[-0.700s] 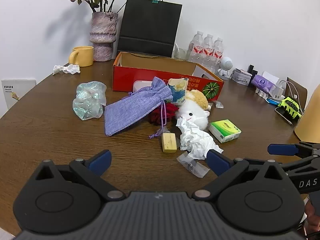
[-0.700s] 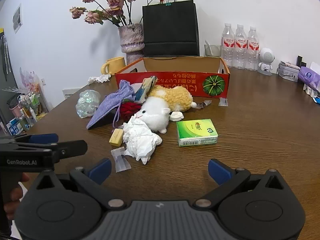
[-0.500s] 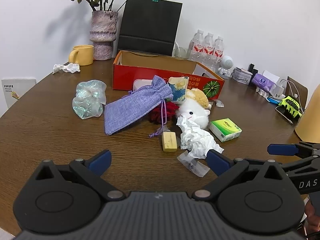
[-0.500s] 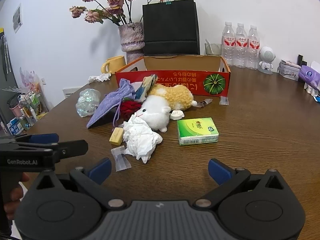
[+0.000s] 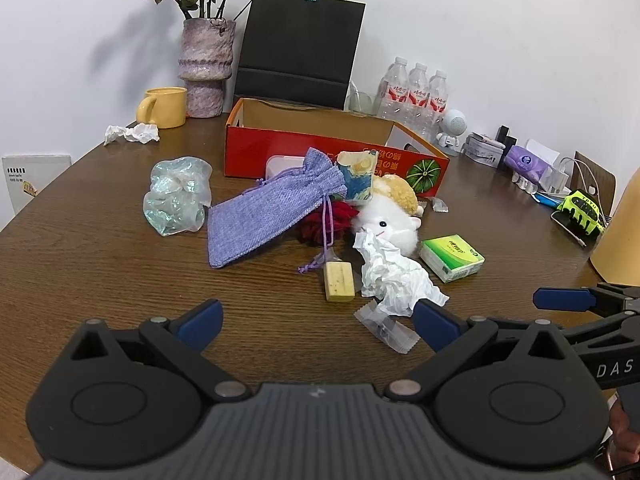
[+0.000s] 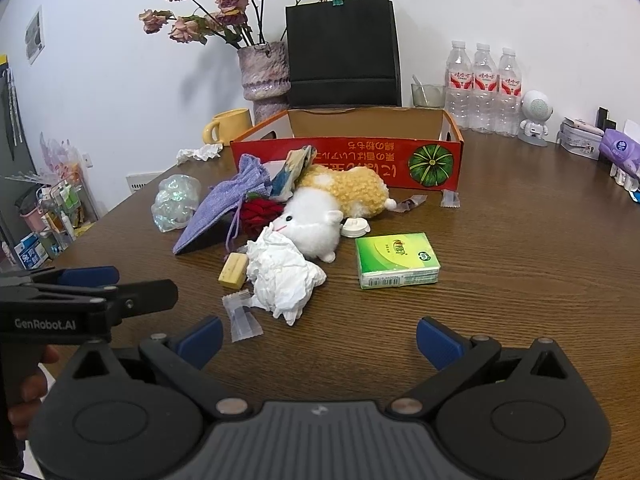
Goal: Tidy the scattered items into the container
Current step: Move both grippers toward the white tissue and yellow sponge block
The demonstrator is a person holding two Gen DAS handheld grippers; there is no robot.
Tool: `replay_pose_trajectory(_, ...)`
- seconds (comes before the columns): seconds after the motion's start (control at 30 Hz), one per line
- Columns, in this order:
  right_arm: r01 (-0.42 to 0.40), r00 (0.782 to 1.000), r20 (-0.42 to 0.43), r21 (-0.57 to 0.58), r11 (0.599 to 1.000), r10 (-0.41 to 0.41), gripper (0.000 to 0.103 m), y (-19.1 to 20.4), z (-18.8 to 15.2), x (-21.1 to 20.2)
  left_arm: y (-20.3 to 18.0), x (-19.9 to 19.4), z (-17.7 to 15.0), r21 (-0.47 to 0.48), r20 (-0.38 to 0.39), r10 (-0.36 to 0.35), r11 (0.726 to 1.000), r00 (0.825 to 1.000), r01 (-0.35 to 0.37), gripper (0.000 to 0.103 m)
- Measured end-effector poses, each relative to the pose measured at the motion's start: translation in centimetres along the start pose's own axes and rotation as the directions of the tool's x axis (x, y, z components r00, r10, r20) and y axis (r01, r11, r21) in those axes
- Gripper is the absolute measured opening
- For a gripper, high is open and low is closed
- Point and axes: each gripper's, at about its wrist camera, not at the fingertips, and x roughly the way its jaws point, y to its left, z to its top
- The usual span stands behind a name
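Observation:
A red cardboard box (image 5: 256,148) (image 6: 352,156) stands open at the back of the brown table. In front of it lies a heap: a purple drawstring pouch (image 5: 268,212) (image 6: 224,204), a white and yellow plush toy (image 5: 390,216) (image 6: 320,216), crumpled white tissue (image 5: 394,276) (image 6: 280,276), a yellow bar (image 5: 339,281) (image 6: 233,269), a clear sachet (image 5: 386,326) (image 6: 241,317), a green tissue pack (image 5: 452,258) (image 6: 396,260) and a crinkled clear bag (image 5: 176,196) (image 6: 174,200). My left gripper (image 5: 316,320) is open, near the sachet. My right gripper (image 6: 318,340) is open over bare table.
Behind the box stand a flower vase (image 5: 206,68), a black paper bag (image 5: 300,44), a yellow mug (image 5: 164,108) and water bottles (image 6: 482,88). A loose tissue (image 5: 132,134) lies at the far left. Small gadgets and cables crowd the right edge (image 5: 576,208).
Both grippers have eased slightly back from the heap; the items look a little further off. Nothing on the table has moved, and both grippers stay open.

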Motion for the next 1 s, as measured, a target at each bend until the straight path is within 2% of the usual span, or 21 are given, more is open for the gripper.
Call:
replay_pose_trajectory(0.6,-0.006,1.0,-0.014,-0.004,1.0,0.006,0.103,0.4,-0.1,0.6,0.2,0.6,-0.1,-0.004,-0.014,-0.009,1.0,1.0,0.009,0.103)
replay_pose_trajectory(0.8,-0.002,1.0,-0.005,-0.014,1.0,0.002,0.103,0.3,0.6,2.3,0.8,2.8,0.7,-0.036,-0.036,0.029,0.999,0.999,-0.03,0.103)
replay_pose_trajectory(0.93,-0.001,1.0,-0.011,-0.031,1.0,0.001,0.101,0.3,1.3,4.0,1.4,4.7,1.4,-0.061,-0.068,-0.001,0.998,0.998,-0.003,0.095)
replay_pose_trajectory(1.0,-0.011,1.0,-0.015,-0.058,0.998,0.011,0.098,0.5,1.5,4.7,1.8,5.5,1.8,-0.086,-0.082,-0.038,0.996,0.996,0.031,0.086)
